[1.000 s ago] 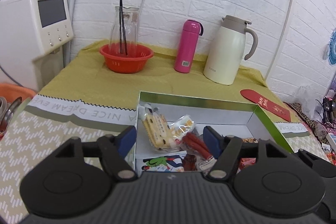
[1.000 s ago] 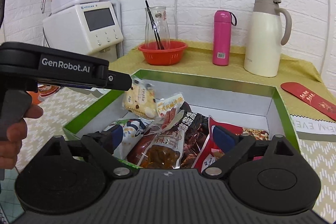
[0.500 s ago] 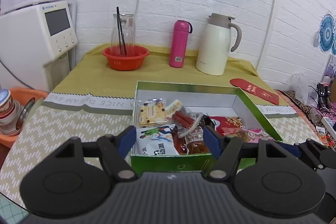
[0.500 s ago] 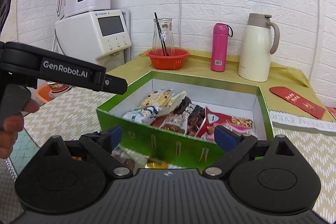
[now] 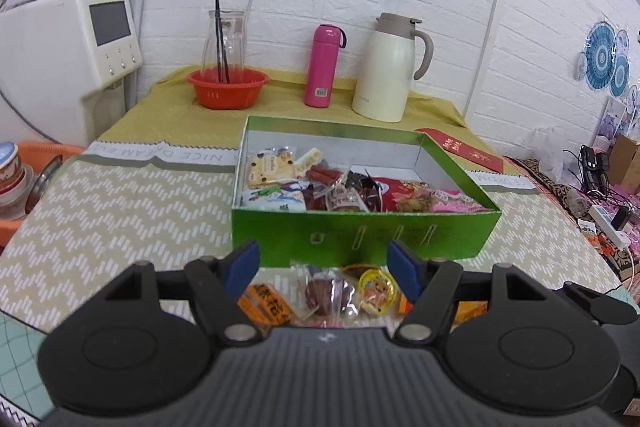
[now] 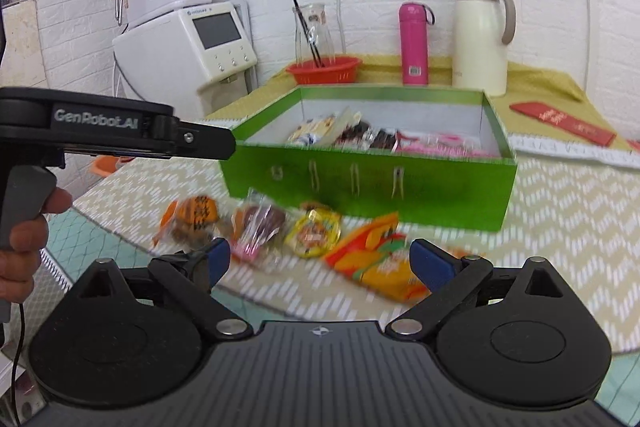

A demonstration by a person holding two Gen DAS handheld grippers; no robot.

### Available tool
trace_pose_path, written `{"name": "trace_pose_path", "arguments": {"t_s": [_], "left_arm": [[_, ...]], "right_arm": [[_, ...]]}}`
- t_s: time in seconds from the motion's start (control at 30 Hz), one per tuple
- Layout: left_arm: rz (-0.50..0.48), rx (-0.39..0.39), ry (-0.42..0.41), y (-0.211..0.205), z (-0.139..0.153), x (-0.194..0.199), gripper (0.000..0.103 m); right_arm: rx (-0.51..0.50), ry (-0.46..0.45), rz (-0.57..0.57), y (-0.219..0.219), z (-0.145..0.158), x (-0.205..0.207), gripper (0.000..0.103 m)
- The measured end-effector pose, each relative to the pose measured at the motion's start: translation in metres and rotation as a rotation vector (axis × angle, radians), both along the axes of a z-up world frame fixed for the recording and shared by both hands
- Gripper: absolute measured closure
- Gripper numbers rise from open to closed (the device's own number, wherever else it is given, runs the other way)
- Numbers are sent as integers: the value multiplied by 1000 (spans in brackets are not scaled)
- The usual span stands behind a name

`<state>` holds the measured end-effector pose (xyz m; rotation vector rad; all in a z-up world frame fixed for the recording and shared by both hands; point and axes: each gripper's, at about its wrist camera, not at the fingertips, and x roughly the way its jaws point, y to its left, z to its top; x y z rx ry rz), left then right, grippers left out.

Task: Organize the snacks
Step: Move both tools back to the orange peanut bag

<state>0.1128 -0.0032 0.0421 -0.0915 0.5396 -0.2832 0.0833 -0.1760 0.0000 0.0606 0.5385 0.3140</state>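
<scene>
Four loose snacks (image 6: 308, 235) lie before the green box (image 6: 368, 183).

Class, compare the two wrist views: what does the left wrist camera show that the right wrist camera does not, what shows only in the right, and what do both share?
Only the left wrist view shows the blue patterned wall plates and the cluttered side area with a power strip. Only the right wrist view shows the left gripper's body marked GenRobot.AI and the hand on its trigger. Both show the green snack box holding packets, loose snacks in front of it, the red bowl, the pink bottle, the cream jug and the red envelope.
</scene>
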Motion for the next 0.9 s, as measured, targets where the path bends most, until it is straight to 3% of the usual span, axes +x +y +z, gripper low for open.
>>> {"name": "trace_pose_path", "arguments": {"t_s": [0.37,0.77,0.9], "left_arm": [[54,-107,152,46,-53,-23,33],[33,-140,128,63,-56,-25,33],[22,-159,131,66,-57,-23,33]], "right_arm": [[-63,37,56,26,-25,-8,0],[-108,3,76,54,-22,10,0],[-113,12,78,59,-24,15,19]]}}
